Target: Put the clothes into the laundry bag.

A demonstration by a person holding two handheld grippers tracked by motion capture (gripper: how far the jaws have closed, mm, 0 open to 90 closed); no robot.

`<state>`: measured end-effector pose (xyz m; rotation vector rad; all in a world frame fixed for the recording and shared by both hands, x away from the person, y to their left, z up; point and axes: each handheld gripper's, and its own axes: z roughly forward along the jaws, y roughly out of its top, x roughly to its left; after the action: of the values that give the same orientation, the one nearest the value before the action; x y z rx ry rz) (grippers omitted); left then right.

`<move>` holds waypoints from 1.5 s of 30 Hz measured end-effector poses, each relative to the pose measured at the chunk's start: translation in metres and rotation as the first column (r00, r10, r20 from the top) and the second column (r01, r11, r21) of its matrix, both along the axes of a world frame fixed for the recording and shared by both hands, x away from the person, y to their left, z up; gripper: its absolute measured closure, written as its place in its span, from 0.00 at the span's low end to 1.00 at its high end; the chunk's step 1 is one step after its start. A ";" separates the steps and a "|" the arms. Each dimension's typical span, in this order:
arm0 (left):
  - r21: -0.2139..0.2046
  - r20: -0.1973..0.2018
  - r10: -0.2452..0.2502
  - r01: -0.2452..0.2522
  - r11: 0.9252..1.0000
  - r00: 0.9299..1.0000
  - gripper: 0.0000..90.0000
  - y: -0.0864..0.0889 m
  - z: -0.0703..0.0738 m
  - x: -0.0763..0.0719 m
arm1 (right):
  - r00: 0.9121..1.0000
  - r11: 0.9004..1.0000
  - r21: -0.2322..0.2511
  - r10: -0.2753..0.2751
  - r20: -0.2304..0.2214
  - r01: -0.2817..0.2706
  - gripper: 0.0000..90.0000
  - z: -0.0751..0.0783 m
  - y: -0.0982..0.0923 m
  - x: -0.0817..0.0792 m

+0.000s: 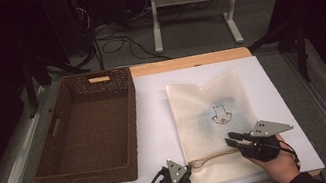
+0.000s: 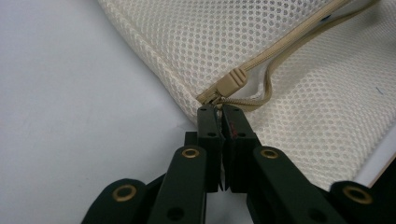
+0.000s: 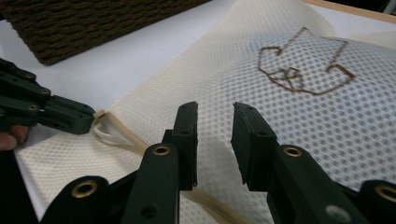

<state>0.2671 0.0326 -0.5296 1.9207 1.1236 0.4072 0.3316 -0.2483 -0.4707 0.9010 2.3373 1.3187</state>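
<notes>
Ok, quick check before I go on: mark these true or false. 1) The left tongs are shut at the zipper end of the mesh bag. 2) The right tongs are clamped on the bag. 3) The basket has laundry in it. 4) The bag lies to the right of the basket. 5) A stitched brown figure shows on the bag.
1) True: the left tongs are shut at the zipper pull, on the corner of the mesh bag.
2) False: the right tongs stand open above the mesh, gripping nothing.
3) False: the wicker basket is empty.
4) True, seen in the high view.
5) True: the brown figure is on the bag's face.
</notes>
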 end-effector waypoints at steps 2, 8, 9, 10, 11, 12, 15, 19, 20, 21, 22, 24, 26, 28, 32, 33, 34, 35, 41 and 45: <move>0.016 0.022 -0.001 0.000 1.000 1.000 0.97 -0.001 0.002 -0.001 | 1.000 1.000 -0.003 0.009 0.002 -0.009 0.80 0.001 0.003 -0.001; 0.000 0.080 0.003 -0.003 1.000 0.997 0.97 0.000 0.010 -0.003 | 0.999 0.999 0.006 0.052 0.001 -0.052 0.80 0.002 0.020 -0.004; -0.003 0.086 0.005 -0.005 1.000 0.996 0.97 0.000 0.011 -0.003 | 0.998 0.998 0.006 0.063 0.000 -0.063 0.80 0.002 0.024 -0.005; -0.001 0.089 0.001 -0.001 1.000 0.996 0.97 0.001 0.012 -0.004 | 0.998 0.998 0.004 0.069 -0.002 -0.069 0.80 0.001 0.028 -0.006; -0.006 0.095 0.003 -0.002 1.000 0.995 0.97 0.000 0.012 -0.004 | 0.997 0.997 0.001 0.077 -0.002 -0.077 0.80 0.001 0.031 -0.007; -0.008 0.099 0.004 -0.004 1.000 0.995 0.97 0.000 0.012 -0.004 | 0.996 0.996 0.000 0.088 -0.003 -0.088 0.80 0.001 0.036 -0.007; -0.014 0.107 0.001 0.000 1.000 0.994 0.97 -0.001 0.014 -0.004 | 0.993 0.993 -0.008 0.114 -0.008 -0.114 0.80 -0.002 0.047 -0.010; -0.016 0.106 -0.002 0.003 1.000 0.994 0.97 -0.001 0.015 -0.004 | 0.990 0.990 -0.016 0.136 -0.024 -0.137 0.80 -0.005 0.060 -0.013; -0.017 0.107 -0.002 0.004 1.000 0.994 0.97 -0.001 0.014 -0.005 | 0.989 0.990 -0.021 0.142 -0.028 -0.143 0.80 -0.007 0.064 -0.013; -0.015 0.106 -0.004 0.005 1.000 0.994 0.97 -0.002 0.014 -0.005 | 0.989 0.990 -0.021 0.142 -0.028 -0.143 0.80 -0.007 0.064 -0.013; -0.015 0.108 -0.005 0.007 1.000 0.994 0.97 -0.003 0.014 -0.005 | 0.988 0.988 -0.020 0.151 -0.034 -0.151 0.80 -0.009 0.069 -0.013; -0.015 0.109 -0.004 0.006 1.000 0.994 0.97 -0.003 0.014 -0.005 | 0.987 0.988 -0.014 0.153 -0.045 -0.153 0.80 -0.010 0.073 -0.014; -0.009 0.110 -0.011 0.012 1.000 0.994 0.97 -0.004 0.014 -0.005 | 0.986 0.986 -0.017 0.163 -0.047 -0.164 0.81 -0.012 0.077 -0.014; -0.003 0.111 -0.013 0.013 1.000 0.994 0.97 -0.005 0.013 -0.005 | 0.985 0.986 -0.016 0.166 -0.050 -0.167 0.81 -0.012 0.079 -0.015; 0.000 0.111 -0.015 0.016 1.000 0.994 0.97 -0.005 0.013 -0.006 | 0.982 0.984 -0.024 0.176 -0.063 -0.178 0.84 -0.016 0.085 -0.014; 0.000 0.111 -0.016 0.016 1.000 0.994 0.97 -0.005 0.013 -0.006 | 0.982 0.983 -0.028 0.178 -0.068 -0.180 0.85 -0.016 0.086 -0.013; 0.001 0.111 -0.016 0.016 1.000 0.994 0.97 -0.005 0.013 -0.006 | 0.982 0.983 -0.028 0.178 -0.068 -0.180 0.85 -0.016 0.086 -0.013; 0.003 0.110 -0.018 0.018 1.000 0.994 0.97 -0.005 0.013 -0.006 | 0.982 0.984 -0.028 0.175 -0.073 -0.177 0.85 -0.017 0.086 -0.013; 0.006 0.109 -0.021 0.020 1.000 0.994 0.97 -0.005 0.013 -0.005 | 0.979 0.982 -0.028 0.184 -0.091 -0.188 0.90 -0.019 0.087 -0.011; 0.009 0.111 -0.021 0.020 1.000 0.994 0.96 -0.006 0.012 -0.006 | 0.977 0.981 -0.013 0.190 -0.098 -0.192 0.96 -0.017 0.087 -0.012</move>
<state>0.2615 0.0269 -0.5171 1.8908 1.0308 0.5012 0.3194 -0.1618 -0.4879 0.7640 2.5627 1.3456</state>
